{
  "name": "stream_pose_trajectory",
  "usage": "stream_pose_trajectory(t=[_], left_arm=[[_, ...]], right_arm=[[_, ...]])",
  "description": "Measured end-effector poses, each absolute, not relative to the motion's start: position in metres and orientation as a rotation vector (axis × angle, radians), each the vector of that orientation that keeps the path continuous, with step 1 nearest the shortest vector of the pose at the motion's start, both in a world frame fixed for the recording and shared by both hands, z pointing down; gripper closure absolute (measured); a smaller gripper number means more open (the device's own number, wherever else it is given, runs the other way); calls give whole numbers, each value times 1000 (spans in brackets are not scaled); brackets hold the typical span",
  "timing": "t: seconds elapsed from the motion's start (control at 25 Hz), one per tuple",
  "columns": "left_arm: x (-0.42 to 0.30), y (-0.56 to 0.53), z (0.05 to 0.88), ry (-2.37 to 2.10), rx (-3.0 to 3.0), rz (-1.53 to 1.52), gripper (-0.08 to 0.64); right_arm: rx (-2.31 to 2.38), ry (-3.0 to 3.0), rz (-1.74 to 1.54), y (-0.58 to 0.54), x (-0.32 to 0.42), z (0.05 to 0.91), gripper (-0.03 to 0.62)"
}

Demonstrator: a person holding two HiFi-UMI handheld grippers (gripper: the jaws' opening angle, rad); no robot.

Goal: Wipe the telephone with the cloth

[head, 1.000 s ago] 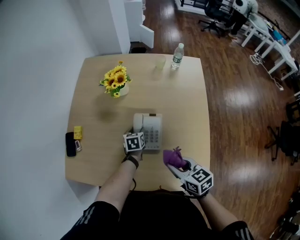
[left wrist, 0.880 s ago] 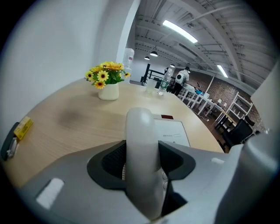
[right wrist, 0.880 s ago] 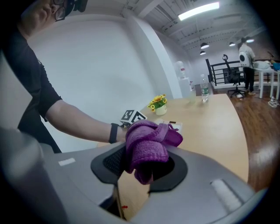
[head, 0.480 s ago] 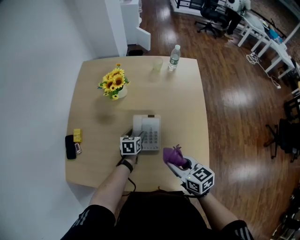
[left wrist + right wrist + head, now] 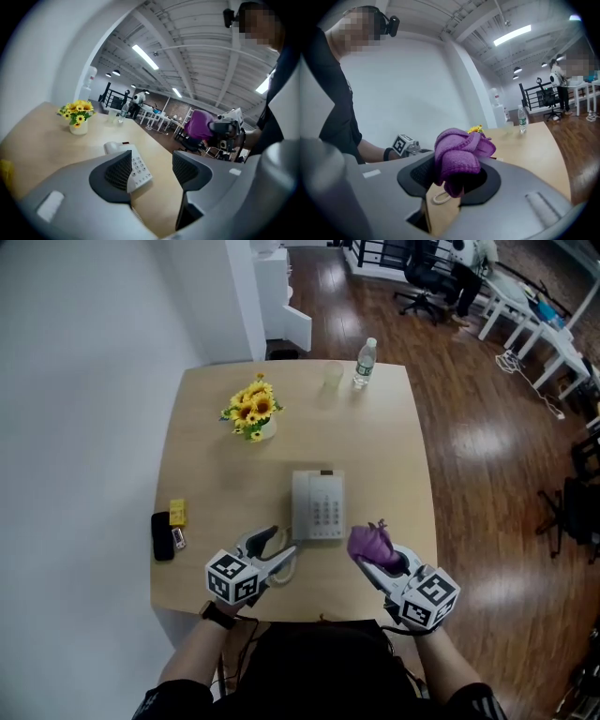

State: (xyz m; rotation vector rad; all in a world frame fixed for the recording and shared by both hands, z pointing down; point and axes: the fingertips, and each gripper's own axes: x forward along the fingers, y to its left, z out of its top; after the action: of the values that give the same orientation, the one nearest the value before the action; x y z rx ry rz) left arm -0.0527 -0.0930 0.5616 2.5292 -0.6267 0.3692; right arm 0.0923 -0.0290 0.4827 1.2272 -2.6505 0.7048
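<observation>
Plainly, the left tongs (image 5: 276,550) stand with their jaws wide apart and grip nothing; in the left gripper view (image 5: 152,171) only bare worktop (image 5: 384,456) lies between the two ribbed pads, and the telephone (image 5: 135,168) lies just past the tips. From the head view, these tongs sit low over the worktop's near edge, just beside the telephone's near left corner; whether they touch it I cannot tell.

The right tongs (image 5: 381,555) are clamped on the cloth (image 5: 369,542), a purple knitted bundle that bulges up above the jaws in the right gripper view (image 5: 457,154). They are held off to the right of the telephone, apart from it, near the worktop's front right corner. Below the cloth, a loop of coiled cord (image 5: 439,198) shows on the wood.

The telephone (image 5: 319,505) is a pale desk set lying flat at the worktop's middle, handset along its left side and keypad on its right.

Farther back stand a pot of sunflowers (image 5: 251,413), a clear cup (image 5: 333,376) and a water bottle (image 5: 365,363). At the left edge lie a black case (image 5: 162,535) and a small yellow block (image 5: 177,513).
</observation>
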Motion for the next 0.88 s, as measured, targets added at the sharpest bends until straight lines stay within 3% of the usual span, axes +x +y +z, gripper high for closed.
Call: stream_pose_trajectory(t=[0.32, 0.88], left_arm=[[-91, -70, 515, -657, 2627, 235, 291], [-43, 32, 484, -644, 2655, 165, 291]], right_arm=[[1232, -2618, 669, 5, 80, 470, 453], [1219, -2679, 634, 104, 113, 459, 453]])
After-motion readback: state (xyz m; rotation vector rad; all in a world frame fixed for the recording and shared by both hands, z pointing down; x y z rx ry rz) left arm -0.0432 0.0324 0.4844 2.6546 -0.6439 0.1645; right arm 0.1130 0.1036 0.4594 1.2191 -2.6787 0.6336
